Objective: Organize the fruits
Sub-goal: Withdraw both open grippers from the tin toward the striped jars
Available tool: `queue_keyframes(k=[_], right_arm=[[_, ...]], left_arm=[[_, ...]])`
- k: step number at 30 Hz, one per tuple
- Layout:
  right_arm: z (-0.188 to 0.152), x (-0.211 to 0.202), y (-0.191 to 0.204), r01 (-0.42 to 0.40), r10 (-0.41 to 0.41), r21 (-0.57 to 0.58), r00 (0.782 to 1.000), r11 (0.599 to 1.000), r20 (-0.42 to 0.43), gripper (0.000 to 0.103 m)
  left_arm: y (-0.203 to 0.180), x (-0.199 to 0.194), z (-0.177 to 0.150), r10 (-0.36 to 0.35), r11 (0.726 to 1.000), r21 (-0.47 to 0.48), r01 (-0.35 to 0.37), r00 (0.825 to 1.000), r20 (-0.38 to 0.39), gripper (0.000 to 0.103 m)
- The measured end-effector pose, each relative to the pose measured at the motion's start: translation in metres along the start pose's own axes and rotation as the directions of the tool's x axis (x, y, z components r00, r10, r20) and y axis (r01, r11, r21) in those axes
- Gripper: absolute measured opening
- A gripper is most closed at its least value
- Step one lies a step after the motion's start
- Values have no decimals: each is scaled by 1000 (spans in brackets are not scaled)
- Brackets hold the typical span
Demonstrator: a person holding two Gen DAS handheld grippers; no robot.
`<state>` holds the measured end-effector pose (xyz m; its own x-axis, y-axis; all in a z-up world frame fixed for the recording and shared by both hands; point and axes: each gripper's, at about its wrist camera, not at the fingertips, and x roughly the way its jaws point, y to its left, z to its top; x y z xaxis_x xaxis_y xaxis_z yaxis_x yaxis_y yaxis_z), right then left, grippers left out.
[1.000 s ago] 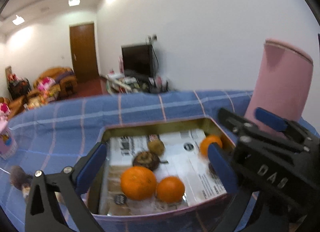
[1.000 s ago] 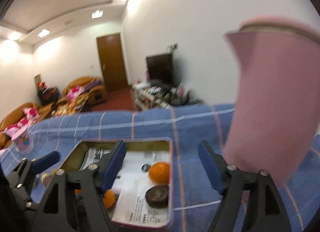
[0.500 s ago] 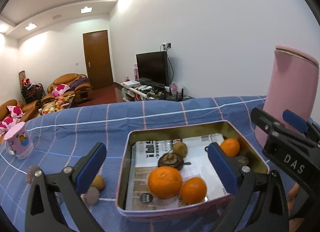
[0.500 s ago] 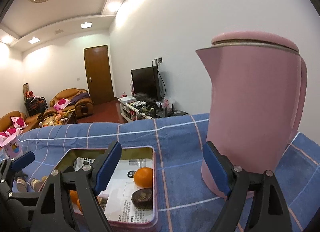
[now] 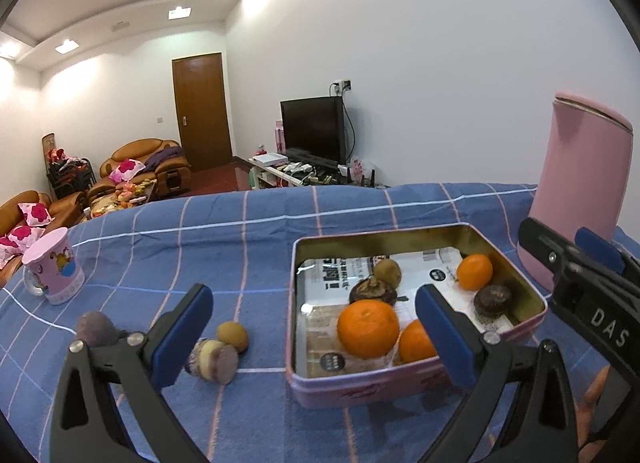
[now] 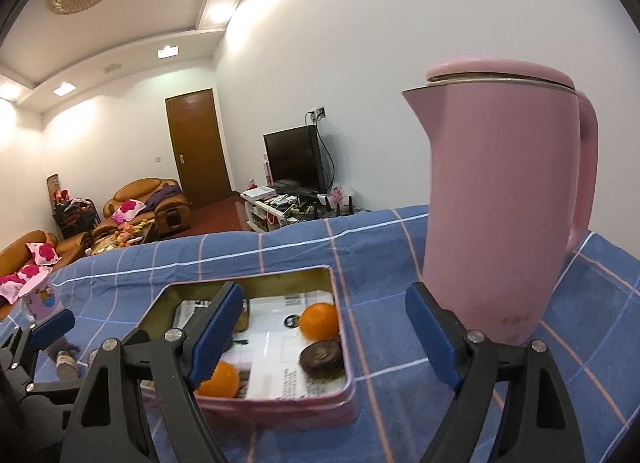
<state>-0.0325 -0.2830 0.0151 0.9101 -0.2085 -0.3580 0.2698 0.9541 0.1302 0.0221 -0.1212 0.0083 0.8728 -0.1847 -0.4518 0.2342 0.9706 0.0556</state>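
Pink tin (image 5: pixel 416 383) is sitting just ahead of the left hand-held gripper (image 5: pixel 316 331), collecting oranges (image 5: pixel 368 328). Loose fruits (image 5: pixel 232 337) are lying on the bench beyond its left finger, probably awaiting transfer. Both the left and the right hand-held gripper (image 6: pixel 324 333) are gaping wide, carrying nothing.

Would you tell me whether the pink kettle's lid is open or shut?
Shut: the lid sits flat on the upright pink kettle, with only a thin metal rim showing beneath.

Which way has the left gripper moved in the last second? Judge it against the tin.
Yes. The left gripper has backed away and shifted left: the tin, earlier filling the gap between its fingers, now looks smaller and sits right of centre.
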Motion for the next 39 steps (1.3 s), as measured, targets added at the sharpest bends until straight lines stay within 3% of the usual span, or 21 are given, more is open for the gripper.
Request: queue_keyframes(k=[15, 39], right_arm=[[-9, -8, 25, -19, 20, 26, 999, 999, -29, 84], [-25, -5, 110, -128, 123, -72, 990, 989, -64, 84]], left_arm=[[34, -14, -9, 27, 1000, -16, -27, 1000, -10, 103], [113, -11, -20, 78, 993, -78, -84, 994, -80, 103]])
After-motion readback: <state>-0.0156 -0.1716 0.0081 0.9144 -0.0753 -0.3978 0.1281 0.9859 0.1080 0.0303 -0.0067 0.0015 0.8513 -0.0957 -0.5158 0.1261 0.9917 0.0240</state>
